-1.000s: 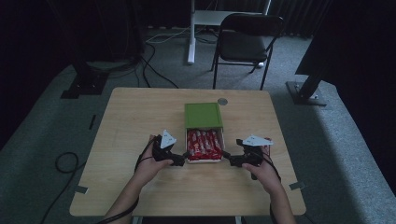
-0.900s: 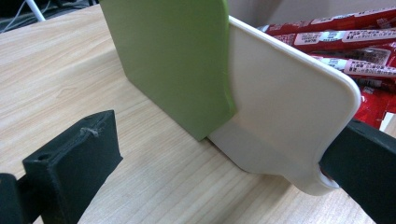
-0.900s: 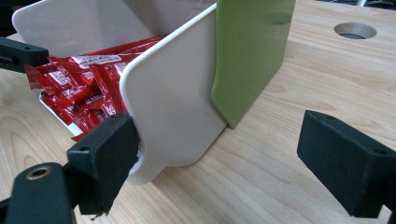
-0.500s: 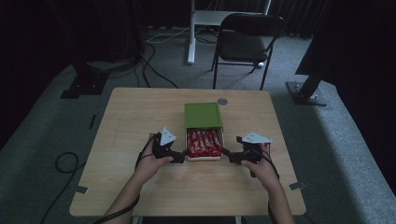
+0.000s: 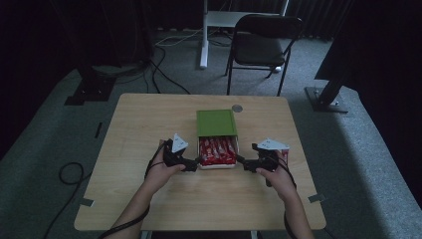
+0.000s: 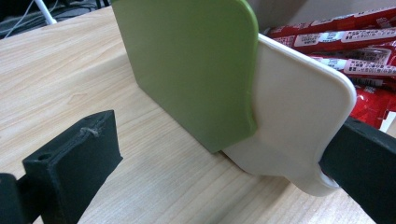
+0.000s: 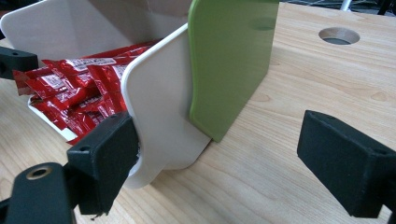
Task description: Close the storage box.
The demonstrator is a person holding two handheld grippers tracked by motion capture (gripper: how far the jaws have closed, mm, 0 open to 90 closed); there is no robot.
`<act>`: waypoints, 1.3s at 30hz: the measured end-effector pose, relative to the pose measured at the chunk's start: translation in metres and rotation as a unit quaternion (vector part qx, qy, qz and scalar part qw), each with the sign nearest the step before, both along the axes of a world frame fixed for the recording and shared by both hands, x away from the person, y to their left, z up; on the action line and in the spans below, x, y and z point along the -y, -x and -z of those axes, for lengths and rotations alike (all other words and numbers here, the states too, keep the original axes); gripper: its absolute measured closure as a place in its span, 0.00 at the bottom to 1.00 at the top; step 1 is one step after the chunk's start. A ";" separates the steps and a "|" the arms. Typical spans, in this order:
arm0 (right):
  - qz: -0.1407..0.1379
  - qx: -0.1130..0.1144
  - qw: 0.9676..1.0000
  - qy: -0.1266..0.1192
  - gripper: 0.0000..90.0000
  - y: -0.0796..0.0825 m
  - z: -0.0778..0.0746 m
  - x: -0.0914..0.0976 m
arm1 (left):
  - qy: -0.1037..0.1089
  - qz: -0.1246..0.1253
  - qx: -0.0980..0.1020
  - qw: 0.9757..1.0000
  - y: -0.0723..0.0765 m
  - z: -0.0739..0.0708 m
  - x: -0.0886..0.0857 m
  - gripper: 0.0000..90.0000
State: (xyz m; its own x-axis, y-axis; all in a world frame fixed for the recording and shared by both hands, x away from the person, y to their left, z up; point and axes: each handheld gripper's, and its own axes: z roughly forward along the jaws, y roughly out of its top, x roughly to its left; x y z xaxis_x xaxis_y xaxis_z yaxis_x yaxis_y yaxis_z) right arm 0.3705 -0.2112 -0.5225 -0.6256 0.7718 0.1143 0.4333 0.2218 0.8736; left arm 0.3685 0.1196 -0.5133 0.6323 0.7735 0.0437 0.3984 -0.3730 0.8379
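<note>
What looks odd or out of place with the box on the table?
The green lid sits slid back, covering only the far part of the white box, so the red packets lie exposed. The packets are heaped unevenly. Nothing has spilled onto the table, and I see no damage.

Both tongs (image 5: 195, 162) (image 5: 241, 160) wide apart

A dim recording studio or lab is suggested: a wooden desk (image 5: 149, 194) on grey carpet (image 5: 45, 149), black curtains, cables, and a folding chair (image 5: 261, 47) at 12 o'clock.
</note>
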 end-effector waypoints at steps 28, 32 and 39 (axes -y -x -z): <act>0.030 0.001 1.000 -0.004 0.14 -0.014 0.000 -0.005 | -0.013 -0.014 0.009 1.000 -0.017 -0.002 0.002 0.01; 0.038 0.005 0.999 -0.001 0.14 -0.017 0.000 -0.006 | -0.017 -0.017 0.011 1.000 -0.019 -0.002 0.003 0.01; 0.047 0.007 0.999 0.000 0.14 -0.019 0.000 -0.008 | -0.013 -0.023 0.010 1.000 -0.023 -0.001 0.003 0.01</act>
